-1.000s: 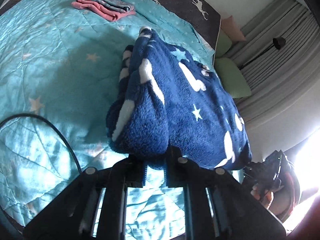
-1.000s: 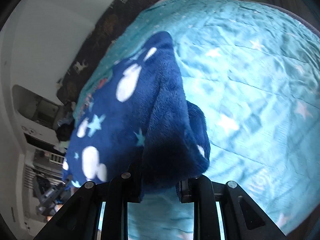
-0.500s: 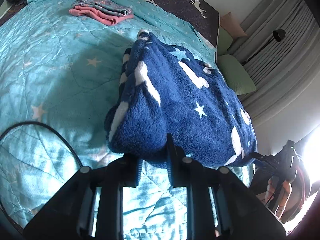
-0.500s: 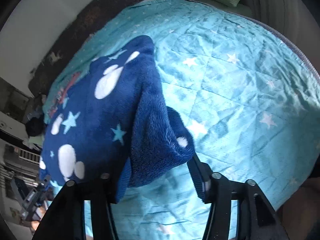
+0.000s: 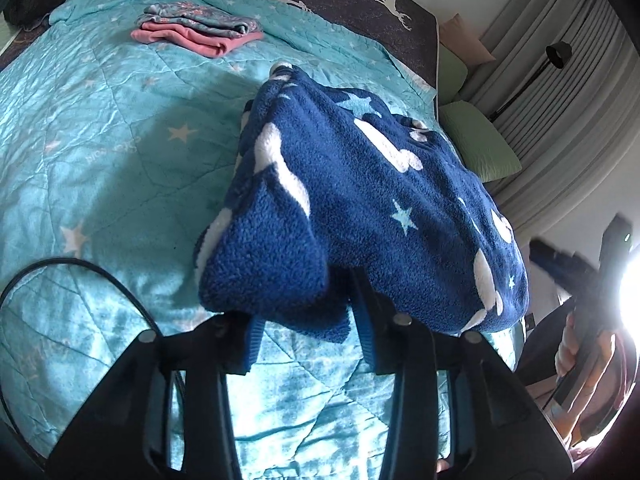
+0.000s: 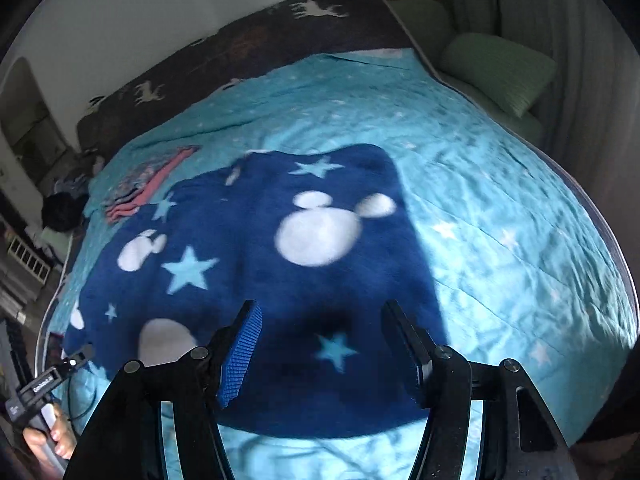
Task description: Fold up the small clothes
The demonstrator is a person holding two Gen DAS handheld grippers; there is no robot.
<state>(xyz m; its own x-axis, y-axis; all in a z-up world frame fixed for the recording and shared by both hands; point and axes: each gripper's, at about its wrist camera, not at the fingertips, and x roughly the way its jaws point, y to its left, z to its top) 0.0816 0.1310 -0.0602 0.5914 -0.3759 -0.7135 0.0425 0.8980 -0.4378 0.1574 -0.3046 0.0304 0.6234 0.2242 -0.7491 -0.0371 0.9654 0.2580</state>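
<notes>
A navy fleece garment (image 6: 280, 272), patterned with white mouse-head shapes and pale blue stars, is lying spread on the turquoise star-print quilt. Its near-left corner (image 5: 268, 264) is bunching into a thick rounded fold. Farther up the quilt, a small stack of folded clothes (image 5: 198, 28) is resting: a grey floral piece lying on a pink one.
</notes>
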